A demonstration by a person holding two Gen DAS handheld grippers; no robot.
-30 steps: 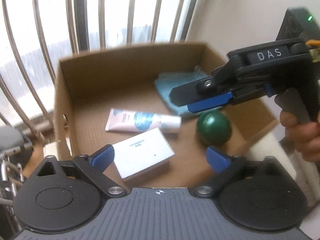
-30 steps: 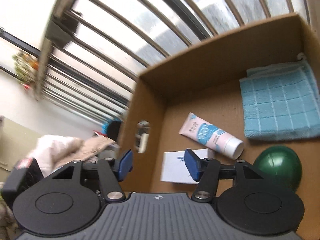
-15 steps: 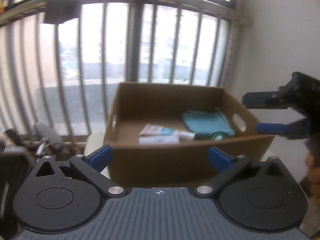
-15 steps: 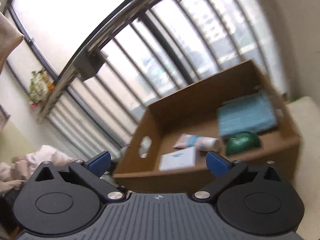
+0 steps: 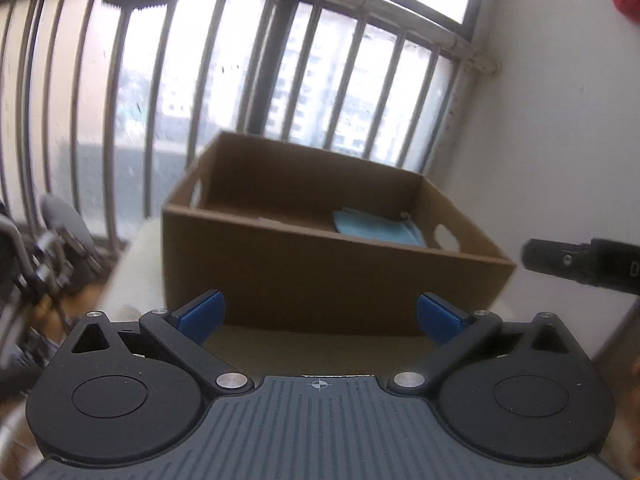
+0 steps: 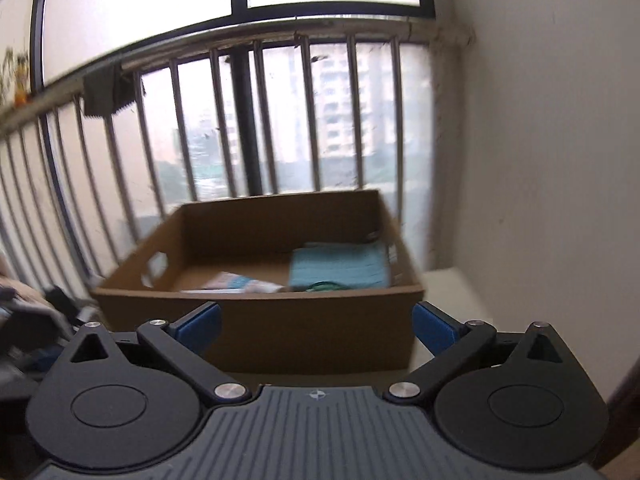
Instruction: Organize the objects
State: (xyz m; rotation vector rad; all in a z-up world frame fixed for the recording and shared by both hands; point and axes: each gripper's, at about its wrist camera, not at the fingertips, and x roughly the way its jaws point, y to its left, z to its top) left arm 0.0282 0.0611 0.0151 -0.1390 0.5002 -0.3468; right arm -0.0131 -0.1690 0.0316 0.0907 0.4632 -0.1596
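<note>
Brown cardboard box, open-topped

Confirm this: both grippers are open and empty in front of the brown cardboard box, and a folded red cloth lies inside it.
One detail is wrong: the folded cloth in the brown cardboard box is light blue, not red, as the right wrist view shows. The rest holds: the left gripper and the right gripper are open and empty in front of the box.

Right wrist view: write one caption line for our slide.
Open right gripper faces a cardboard box holding a blue cloth and a tube.
</note>
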